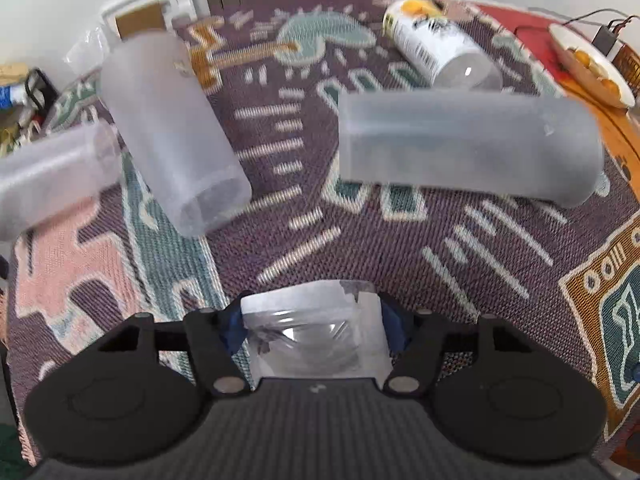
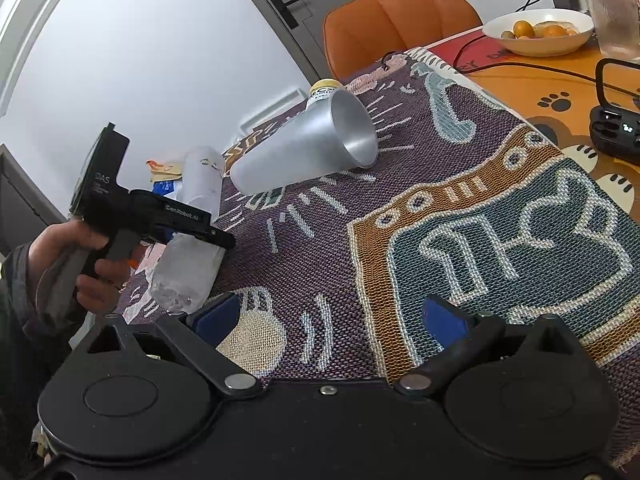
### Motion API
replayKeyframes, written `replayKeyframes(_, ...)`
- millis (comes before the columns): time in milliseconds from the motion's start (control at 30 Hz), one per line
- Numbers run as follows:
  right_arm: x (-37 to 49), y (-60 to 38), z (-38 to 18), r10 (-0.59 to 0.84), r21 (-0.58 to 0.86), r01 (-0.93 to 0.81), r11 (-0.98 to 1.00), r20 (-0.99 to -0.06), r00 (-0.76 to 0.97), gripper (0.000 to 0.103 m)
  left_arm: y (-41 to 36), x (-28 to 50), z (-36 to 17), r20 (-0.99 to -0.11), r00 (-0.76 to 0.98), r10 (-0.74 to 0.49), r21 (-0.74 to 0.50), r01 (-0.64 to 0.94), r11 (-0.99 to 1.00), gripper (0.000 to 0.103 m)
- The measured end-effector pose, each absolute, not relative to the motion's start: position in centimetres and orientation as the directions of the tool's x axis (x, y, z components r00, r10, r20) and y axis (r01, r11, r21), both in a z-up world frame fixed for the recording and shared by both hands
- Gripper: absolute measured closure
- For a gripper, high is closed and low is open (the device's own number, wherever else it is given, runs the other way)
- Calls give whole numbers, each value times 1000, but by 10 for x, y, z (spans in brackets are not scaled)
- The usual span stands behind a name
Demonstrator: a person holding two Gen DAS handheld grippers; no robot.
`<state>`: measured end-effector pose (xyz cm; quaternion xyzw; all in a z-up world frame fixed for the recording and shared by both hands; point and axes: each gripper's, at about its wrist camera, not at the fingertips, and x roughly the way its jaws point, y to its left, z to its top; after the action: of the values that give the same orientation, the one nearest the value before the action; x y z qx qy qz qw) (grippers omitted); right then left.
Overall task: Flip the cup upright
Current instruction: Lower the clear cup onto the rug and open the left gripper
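Note:
My left gripper [image 1: 314, 320] is shut on a clear plastic cup [image 1: 316, 332], held between its blue pads; in the right wrist view this cup [image 2: 188, 276] hangs tilted under the left gripper [image 2: 216, 240], above the cloth's left edge. Three frosted cups lie on their sides on the woven cloth: one at right [image 1: 464, 148], one at left centre [image 1: 172, 136], one at the far left [image 1: 52, 176]. The right one [image 2: 308, 148] shows its open mouth in the right wrist view. My right gripper [image 2: 332, 320] is open and empty above the cloth.
A white labelled bottle [image 1: 436, 48] lies on its side behind the cups. A bowl of oranges [image 2: 538, 32], a ribbed glass [image 2: 616, 20], cables and a black case [image 2: 616, 132] stand on the orange table at right. An orange chair [image 2: 400, 20] is behind.

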<state>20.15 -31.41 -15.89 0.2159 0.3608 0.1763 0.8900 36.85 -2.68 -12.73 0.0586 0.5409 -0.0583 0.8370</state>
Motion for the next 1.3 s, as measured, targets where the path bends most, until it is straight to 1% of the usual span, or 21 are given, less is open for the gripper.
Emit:
replayKeyframes(100,200,-315,-159,469,512,-157,844,-565,679,3,-28,352,-116,-879,474,-56,21,155,988,40)
replayKeyframes(133,200,-315,-159,470,513,-157,844,-565,679,3,-28,342,-112,-855,514,-73,15,164,986,40)
replayKeyframes(333,194,-309,-153,479,506,-181,843,-557,678,3,-34,284,-105,-728,681,-78,40,155,987,40)
replayKeyframes(433,191,-306,-150,484,502,-192,843,-553,679,3,-39,255,-108,-629,775,-60,75,137,988,40)
replayKeyframes(500,189,-303,-148,485,498,-199,844,-552,678,3,-40,236,-112,-550,833,-63,68,120,990,40)
replayKeyframes(567,186,-301,-147,488,493,-208,845,-551,677,3,-41,222,-118,-505,861,-56,68,104,992,40)
replayKeyframes(633,184,-299,-146,489,488,-215,846,-550,677,3,-41,210,-123,-442,896,-46,58,80,995,40)
replayKeyframes(733,181,-297,-144,492,483,-224,846,-548,676,3,-41,196,-128,-381,924,-21,49,43,998,40)
replayKeyframes(833,177,-296,-141,493,479,-231,847,-545,678,3,-43,185,-129,-358,933,-26,51,47,998,39)
replayKeyframes(967,172,-294,-138,496,473,-242,847,-540,680,3,-52,172,-133,-368,930,-20,87,56,995,36)
replayKeyframes(1033,170,-293,-138,498,473,-245,846,-539,679,3,-52,167,-136,-391,920,-22,80,58,995,29)
replayKeyframes(1100,167,-291,-137,500,469,-252,847,-539,678,3,-51,163,-137,-402,915,-28,65,59,996,25)
replayKeyframes(1233,162,-285,-132,507,457,-274,846,-534,676,3,-44,156,-130,-401,916,-17,42,37,998,12)
replayKeyframes(1300,159,-281,-130,511,451,-284,846,-531,676,3,-42,151,-127,-405,914,-12,36,30,999,8)
